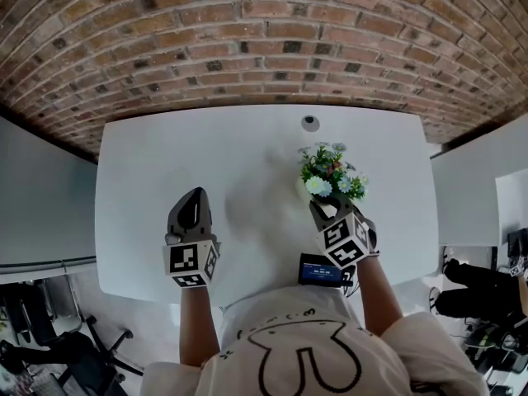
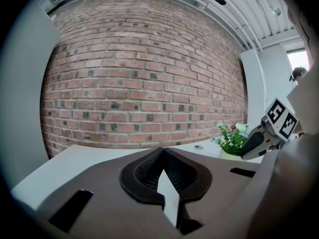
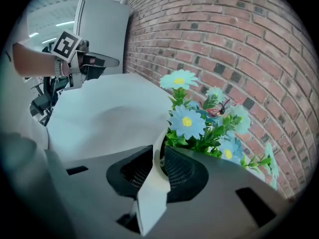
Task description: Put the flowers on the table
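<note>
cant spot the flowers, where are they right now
In the head view the flowers are at the right side of the white table, just ahead of the right gripper, whose jaws pinch the rim of their pot.

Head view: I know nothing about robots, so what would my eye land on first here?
The little pot of flowers, blue and white blooms over green leaves, stands out toward the right of the white table, with the right gripper clamped on its rim. The left gripper is shut on nothing over the table's left side, and a red brick wall fills the background.
</note>
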A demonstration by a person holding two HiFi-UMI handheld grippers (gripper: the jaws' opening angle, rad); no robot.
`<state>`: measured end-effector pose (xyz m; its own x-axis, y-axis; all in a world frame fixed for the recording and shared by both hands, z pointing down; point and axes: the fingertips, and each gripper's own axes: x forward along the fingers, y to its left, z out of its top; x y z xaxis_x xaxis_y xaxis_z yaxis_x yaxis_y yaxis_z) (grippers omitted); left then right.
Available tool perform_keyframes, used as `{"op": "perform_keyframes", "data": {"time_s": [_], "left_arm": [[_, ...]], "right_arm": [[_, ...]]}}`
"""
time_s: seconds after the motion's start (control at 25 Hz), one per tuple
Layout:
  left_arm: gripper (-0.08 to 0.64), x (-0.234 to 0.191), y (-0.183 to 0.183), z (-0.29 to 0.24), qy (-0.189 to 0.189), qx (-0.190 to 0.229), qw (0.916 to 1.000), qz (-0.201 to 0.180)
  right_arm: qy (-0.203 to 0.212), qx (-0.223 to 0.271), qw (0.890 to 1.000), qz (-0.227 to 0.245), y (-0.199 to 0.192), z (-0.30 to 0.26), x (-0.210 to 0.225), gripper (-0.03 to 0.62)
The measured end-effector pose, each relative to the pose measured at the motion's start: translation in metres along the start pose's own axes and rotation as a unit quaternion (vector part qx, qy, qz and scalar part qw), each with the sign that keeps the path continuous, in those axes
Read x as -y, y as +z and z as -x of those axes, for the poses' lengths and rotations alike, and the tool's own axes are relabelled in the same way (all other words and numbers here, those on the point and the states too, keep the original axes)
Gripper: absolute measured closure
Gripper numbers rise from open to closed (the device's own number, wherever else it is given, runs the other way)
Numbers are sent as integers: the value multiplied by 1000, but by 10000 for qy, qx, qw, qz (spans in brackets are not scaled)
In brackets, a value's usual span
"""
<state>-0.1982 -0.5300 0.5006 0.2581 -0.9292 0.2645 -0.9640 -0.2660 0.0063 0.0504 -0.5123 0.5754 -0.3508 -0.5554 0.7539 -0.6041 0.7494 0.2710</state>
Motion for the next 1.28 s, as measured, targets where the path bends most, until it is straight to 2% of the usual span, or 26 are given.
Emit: {"op": "perform_keyframes", "data": {"time_s": [0.36, 0.6, 0.92, 1.28], "left_arm": [[548, 8, 4, 30, 267, 120, 9996, 20], [548, 6, 11, 47, 352, 236, 9991, -33], [548, 5, 17, 70, 269, 397, 9988, -103], [548, 3, 23, 117, 74, 563, 9983, -111]], "right_arm": [[119, 277, 9995, -7, 6, 23, -3, 540], [166, 481, 9982, -323, 15, 41, 1, 575], [-139, 757, 9966, -287, 30, 69, -5, 575], [-528, 939, 9934, -393, 41, 110, -40, 575]]}}
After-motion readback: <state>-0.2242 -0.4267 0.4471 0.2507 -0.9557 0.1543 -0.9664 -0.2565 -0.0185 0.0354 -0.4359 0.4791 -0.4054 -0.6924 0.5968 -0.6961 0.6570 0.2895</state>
